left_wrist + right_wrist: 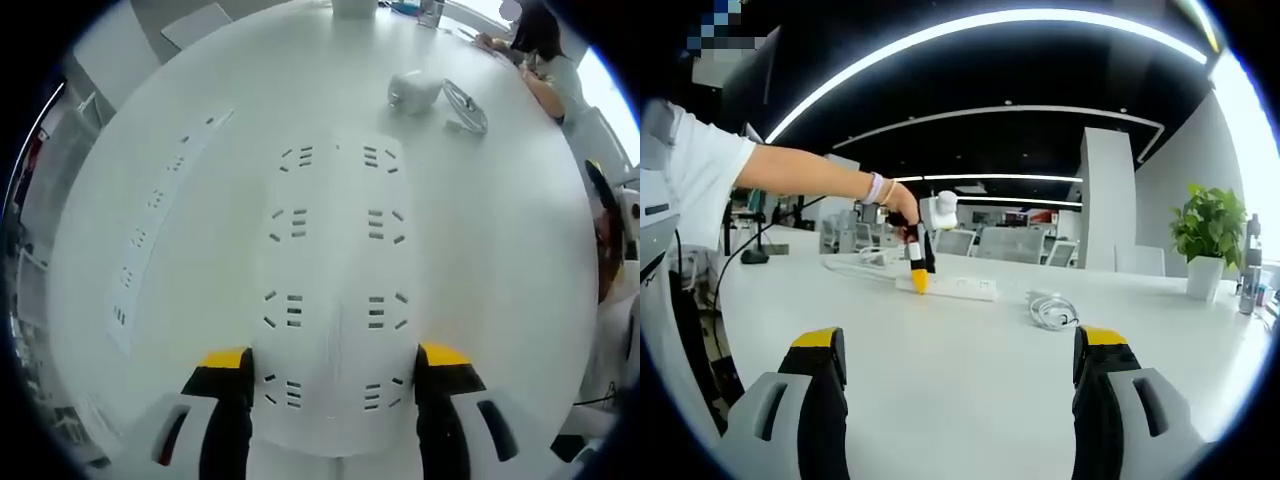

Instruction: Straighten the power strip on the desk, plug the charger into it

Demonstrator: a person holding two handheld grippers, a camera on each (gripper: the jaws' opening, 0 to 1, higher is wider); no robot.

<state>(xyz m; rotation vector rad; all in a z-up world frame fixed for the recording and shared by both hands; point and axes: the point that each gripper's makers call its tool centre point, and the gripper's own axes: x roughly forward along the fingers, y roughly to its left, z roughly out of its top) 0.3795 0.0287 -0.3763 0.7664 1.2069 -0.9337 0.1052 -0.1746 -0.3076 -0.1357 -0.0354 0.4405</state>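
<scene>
While left gripper [335,370] straddles power strip [335,300], jaws wide around it, charger [413,90] beyond, right gripper [962,365] wide open, empty.

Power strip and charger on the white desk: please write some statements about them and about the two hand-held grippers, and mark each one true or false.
1. The power strip lies between the jaws of the left hand-held gripper. True.
2. The charger is plugged into the power strip. False: it lies on the desk, apart from the strip and beyond it, with its coiled cable beside it.
3. The right hand-held gripper holds the cable. False: its jaws are open and there is nothing between them.
4. A potted plant stands at the far side of the desk in the right gripper view. True.
</scene>
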